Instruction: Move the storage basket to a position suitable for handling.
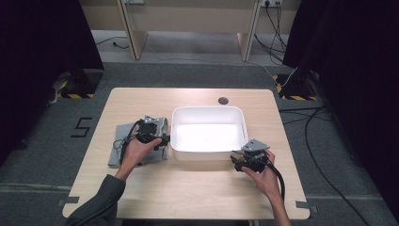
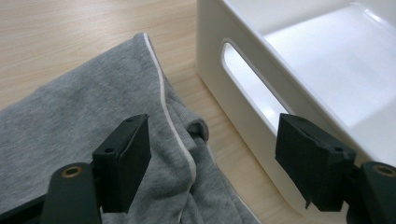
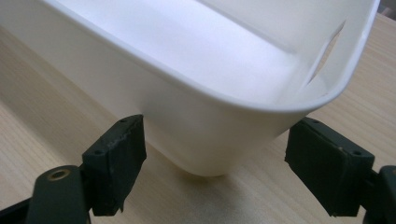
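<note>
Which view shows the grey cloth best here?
The left gripper view: the grey cloth lies close up between open jaws, showing its folds and pale seam beside the white bin. In the high view the cloth appears whole but small, partly under the left gripper. The right gripper view faces the bin's corner.

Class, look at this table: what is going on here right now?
A person holds a two-jaw tool in each hand at a wooden table. The left gripper hangs open over a folded grey cloth beside a white plastic bin, which looks empty. The right gripper is open at the bin's near right corner, gripping nothing.
</note>
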Available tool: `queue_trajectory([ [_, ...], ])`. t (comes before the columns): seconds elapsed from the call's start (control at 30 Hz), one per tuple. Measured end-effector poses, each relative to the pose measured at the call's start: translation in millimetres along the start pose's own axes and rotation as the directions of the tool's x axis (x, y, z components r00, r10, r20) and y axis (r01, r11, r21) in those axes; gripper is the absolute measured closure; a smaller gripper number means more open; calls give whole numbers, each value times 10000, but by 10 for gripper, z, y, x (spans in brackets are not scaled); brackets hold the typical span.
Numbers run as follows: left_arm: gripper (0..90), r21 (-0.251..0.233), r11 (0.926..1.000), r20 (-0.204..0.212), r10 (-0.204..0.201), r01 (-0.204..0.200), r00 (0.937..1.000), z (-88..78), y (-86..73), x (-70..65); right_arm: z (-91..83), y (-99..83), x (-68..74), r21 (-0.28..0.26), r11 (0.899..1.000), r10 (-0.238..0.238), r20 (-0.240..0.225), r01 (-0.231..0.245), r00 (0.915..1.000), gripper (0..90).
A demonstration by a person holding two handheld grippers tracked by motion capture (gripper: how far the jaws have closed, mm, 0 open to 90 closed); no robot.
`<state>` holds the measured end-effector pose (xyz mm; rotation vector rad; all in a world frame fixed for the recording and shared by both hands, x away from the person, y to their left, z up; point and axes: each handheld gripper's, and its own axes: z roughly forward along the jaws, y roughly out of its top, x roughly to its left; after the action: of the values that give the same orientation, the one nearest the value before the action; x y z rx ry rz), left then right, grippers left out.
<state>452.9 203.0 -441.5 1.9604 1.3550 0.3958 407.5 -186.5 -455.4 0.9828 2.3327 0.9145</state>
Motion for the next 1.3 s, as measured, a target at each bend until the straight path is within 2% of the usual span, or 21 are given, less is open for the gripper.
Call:
queue_trajectory([
  [0.1,249,-17,10000,15,7,-7,10000,-7,-6,4,2,-3,-7,-11,10000,33,-19,-33,10000,226],
  [0.17,234,-124,9999,107,35,-33,9999,-45,-16,11,-21,-10,5,104,9998,185,21,-185,9998,270],
  [0.2,216,-207,9998,193,15,-11,9998,-80,-23,22,-40,-16,10,140,9997,217,51,-217,9998,280],
  [0.33,192,-487,9988,206,93,-83,9997,-269,-66,76,-134,-101,84,373,9977,583,-338,-570,9977,271],
  [0.37,192,-505,9987,176,106,-97,9998,-318,-83,94,-145,-128,103,426,9980,473,-370,-458,9982,268],
  [0.43,190,-544,9984,125,131,-124,9998,-409,-131,138,-172,-174,144,549,9977,423,-360,-403,9985,263],
  [0.63,180,-449,9990,24,65,-64,10000,-561,-354,258,-274,-248,276,553,9960,741,-690,-704,9949,255],
  [0.73,176,-426,9991,-72,4,-7,10000,-583,-477,288,-290,-252,326,469,9965,728,-796,-693,9942,255],
  [0.8,168,-346,9993,-100,120,-123,9999,-575,-549,279,-303,-247,369,428,9970,676,-869,-641,9939,254],
  [0.87,167,-151,9986,-119,499,-501,9987,-539,-636,240,-306,-236,398,396,9974,633,-891,-600,9940,254],
  [1.0,167,95,9960,-230,890,-888,9958,-436,-746,183,-295,-204,469,318,9989,387,-1076,-355,9934,254],
  [1.2,160,441,9850,-605,1691,-1666,9837,-319,-821,141,-289,-180,546,223,9997,146,-1308,-118,9913,254],
  [1.23,178,591,9793,-679,1973,-1935,9780,-303,-829,133,-286,-179,547,216,9997,118,-1324,-90,9911,254],
  [1.27,225,673,9723,-843,2293,-2241,9697,-294,-839,129,-279,-179,540,214,9998,22,-1338,6,9910,255],
  [1.3,278,735,9667,-944,2512,-2449,9633,-294,-849,127,-275,-181,552,255,9996,158,-1399,-124,9900,255],
])
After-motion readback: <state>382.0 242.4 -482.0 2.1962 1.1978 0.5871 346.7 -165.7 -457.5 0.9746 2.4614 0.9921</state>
